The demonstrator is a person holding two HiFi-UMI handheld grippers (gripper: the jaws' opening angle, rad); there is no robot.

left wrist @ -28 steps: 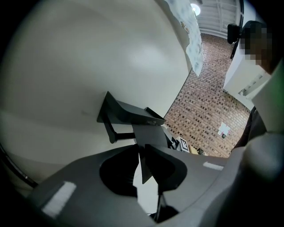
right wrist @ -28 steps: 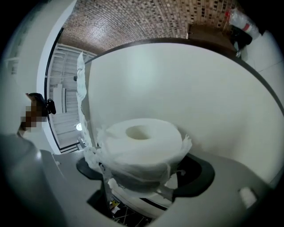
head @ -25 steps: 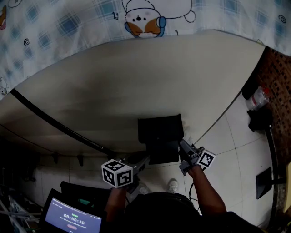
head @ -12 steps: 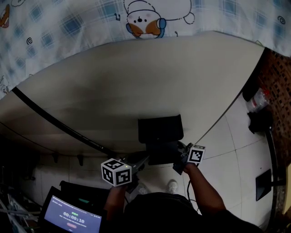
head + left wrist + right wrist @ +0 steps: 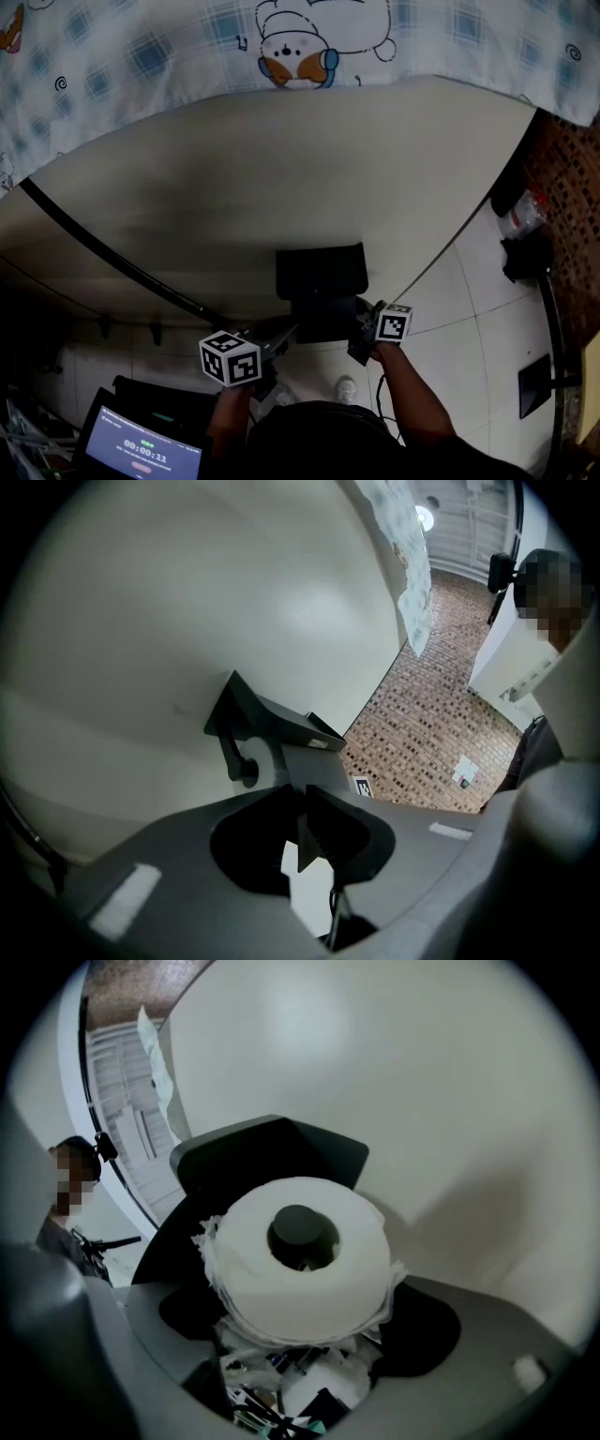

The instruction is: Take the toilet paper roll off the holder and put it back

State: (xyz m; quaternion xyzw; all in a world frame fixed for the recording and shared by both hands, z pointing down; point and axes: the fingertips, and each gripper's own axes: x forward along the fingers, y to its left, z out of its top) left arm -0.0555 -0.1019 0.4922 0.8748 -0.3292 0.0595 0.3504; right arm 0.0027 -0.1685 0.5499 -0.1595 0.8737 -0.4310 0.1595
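A black wall-mounted holder (image 5: 319,277) hangs on the cream wall. The white toilet paper roll (image 5: 253,1279) sits on the holder's (image 5: 272,1152) dark peg (image 5: 298,1232), which shows through the core. My right gripper (image 5: 305,1324) has the roll between its jaws; they are opening, with the pads still against the roll's sides. In the head view this gripper (image 5: 364,333) is at the holder's lower right, and the roll cannot be made out there. My left gripper (image 5: 302,822) is shut on nothing, a little below and left of the holder (image 5: 272,726) and its bare arm. It is lower left in the head view (image 5: 277,339).
A black cable (image 5: 112,258) runs diagonally down the wall at left. Blue checked cloth with a cartoon (image 5: 300,47) hangs above. A screen with a timer (image 5: 141,455) is at lower left. White floor tiles (image 5: 469,309) and dark objects (image 5: 525,253) lie to the right.
My right gripper has moved left, closer in under the holder. The left gripper has hardly shifted.
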